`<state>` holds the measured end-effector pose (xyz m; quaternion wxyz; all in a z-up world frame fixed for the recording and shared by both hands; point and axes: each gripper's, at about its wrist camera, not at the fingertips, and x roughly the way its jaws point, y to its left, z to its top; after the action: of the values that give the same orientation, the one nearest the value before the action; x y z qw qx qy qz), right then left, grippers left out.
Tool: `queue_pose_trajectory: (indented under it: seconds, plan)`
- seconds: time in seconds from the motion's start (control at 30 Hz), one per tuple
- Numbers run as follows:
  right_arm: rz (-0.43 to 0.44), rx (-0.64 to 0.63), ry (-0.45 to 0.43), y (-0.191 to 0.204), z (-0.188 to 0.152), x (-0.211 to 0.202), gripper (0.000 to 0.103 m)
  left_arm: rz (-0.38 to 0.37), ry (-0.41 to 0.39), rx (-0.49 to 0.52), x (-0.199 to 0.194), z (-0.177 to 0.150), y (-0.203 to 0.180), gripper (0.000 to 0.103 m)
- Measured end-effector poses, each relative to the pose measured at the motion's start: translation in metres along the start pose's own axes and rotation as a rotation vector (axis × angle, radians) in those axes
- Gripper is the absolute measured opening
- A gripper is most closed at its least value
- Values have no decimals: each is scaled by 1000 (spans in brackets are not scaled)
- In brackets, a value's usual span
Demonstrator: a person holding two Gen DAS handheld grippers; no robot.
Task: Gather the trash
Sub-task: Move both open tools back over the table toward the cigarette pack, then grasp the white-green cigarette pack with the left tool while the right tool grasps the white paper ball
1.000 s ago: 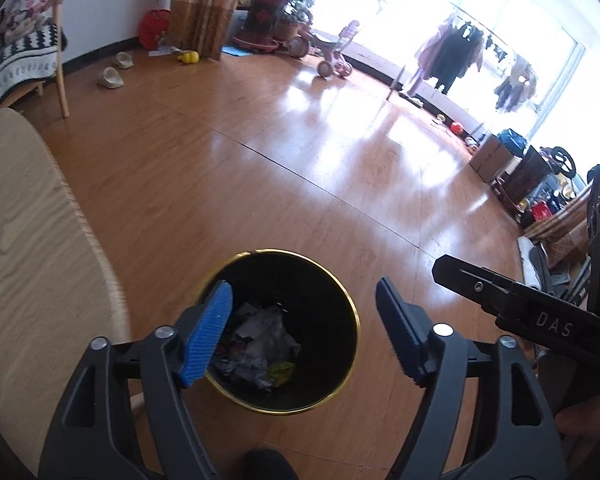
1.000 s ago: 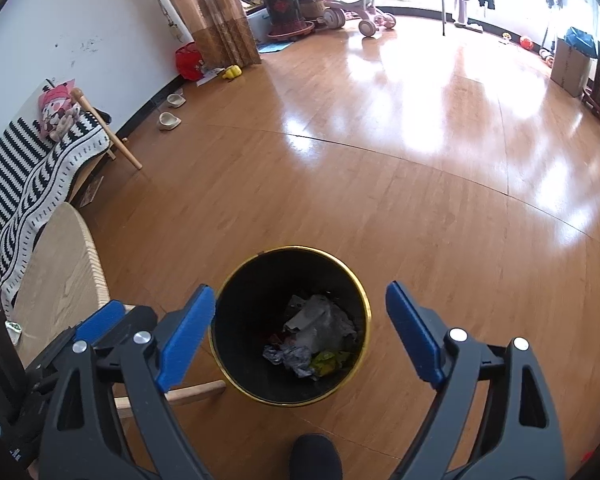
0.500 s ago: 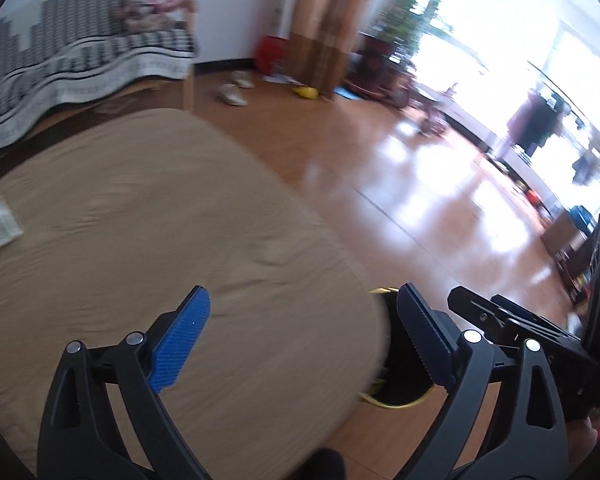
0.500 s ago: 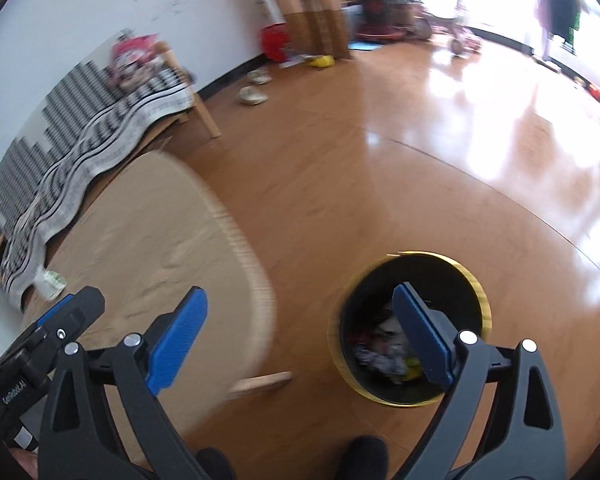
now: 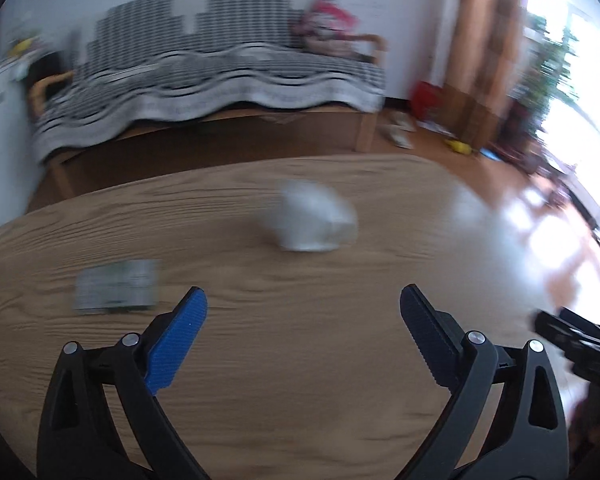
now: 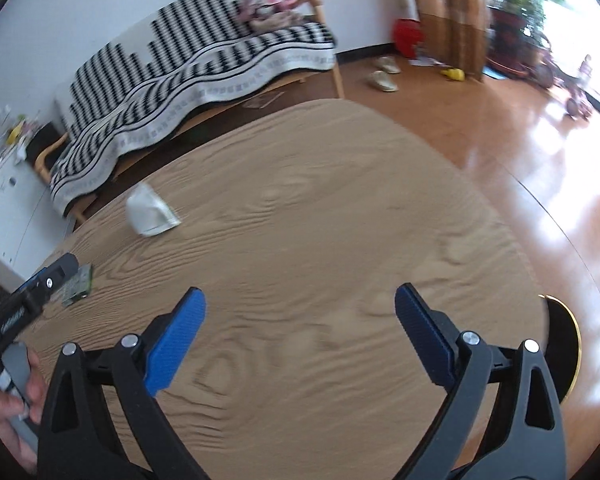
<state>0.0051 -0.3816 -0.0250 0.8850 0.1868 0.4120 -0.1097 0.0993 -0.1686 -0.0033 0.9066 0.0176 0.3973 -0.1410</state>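
White wrapper (image 5: 314,222) beyond left gripper (image 5: 302,334)

Wooden table (image 6: 340,220) fills centre and lower part of both views, mostly bare, so wide passage across it. Obstacles on it: crumpled white wrapper (image 5: 312,220) centre of left view, upper left in right view (image 6: 150,214); flat greenish packet (image 5: 116,292) at left, well apart from the wrapper, open lane between them. Left gripper (image 5: 303,312) and right gripper (image 6: 300,312) hang over bare wood, nothing between the blue pads. Bin (image 6: 564,356) rim at right edge beside table. Sofa (image 6: 188,80) blocks the far side; floor at right clear.
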Motion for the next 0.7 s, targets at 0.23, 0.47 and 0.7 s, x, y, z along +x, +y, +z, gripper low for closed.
queue_pose_trajectory:
  seconds: [0.23,0.47,0.7]
  plan:
    - [38,-65,33,58,3,34,94,119,51,-141,25,1,111,95]
    - [62,-107,64,97,6,65,94,125,108,-160,61,-7,153,95]
    - [73,-137,85,121,5,88,94,138,110,-141,80,-13,162,95]
